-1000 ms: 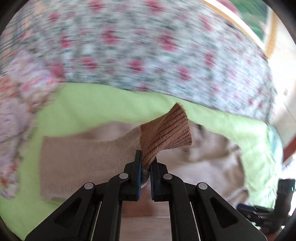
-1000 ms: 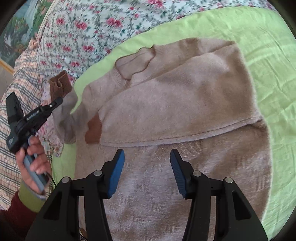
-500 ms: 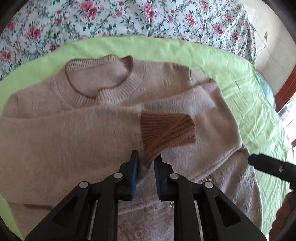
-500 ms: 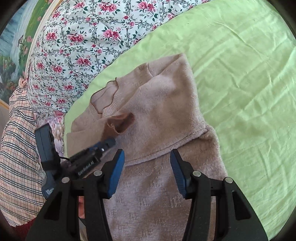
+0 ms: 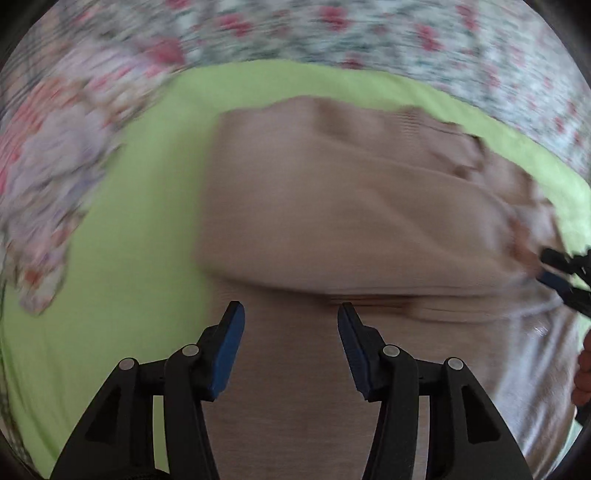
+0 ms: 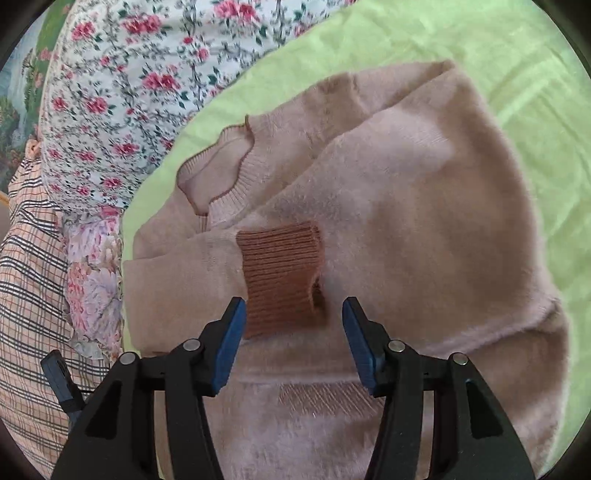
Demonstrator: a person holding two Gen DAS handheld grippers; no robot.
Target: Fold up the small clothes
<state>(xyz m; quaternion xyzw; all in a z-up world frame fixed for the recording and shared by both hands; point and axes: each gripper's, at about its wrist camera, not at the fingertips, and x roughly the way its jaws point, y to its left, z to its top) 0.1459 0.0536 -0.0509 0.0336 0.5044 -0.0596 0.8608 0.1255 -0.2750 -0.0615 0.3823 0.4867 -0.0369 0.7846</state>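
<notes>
Hovering both grippers over a pink sweater (image 6: 406, 206) spread on the green sheet (image 6: 498, 48), sleeves folded across its chest.

From my left: checked cloth (image 6: 26, 295) and a flowered cover (image 6: 122, 74) lie beside the sheet. My left gripper (image 5: 291, 314) has its jaws opening, nothing between them, only blurred sweater (image 5: 332, 206) below, with the green sheet (image 5: 140, 206) beside it and flowered fabric (image 5: 369, 26) beyond. Further right, my right gripper (image 6: 293, 310) is parted and opening a little; the brown ribbed cuff (image 6: 282, 273) lies between its tips, and I cannot tell whether the pads touch it. The collar (image 6: 218, 166) sits above that cuff. In the left camera the right gripper's tips (image 5: 565, 273) show at the far right edge.
</notes>
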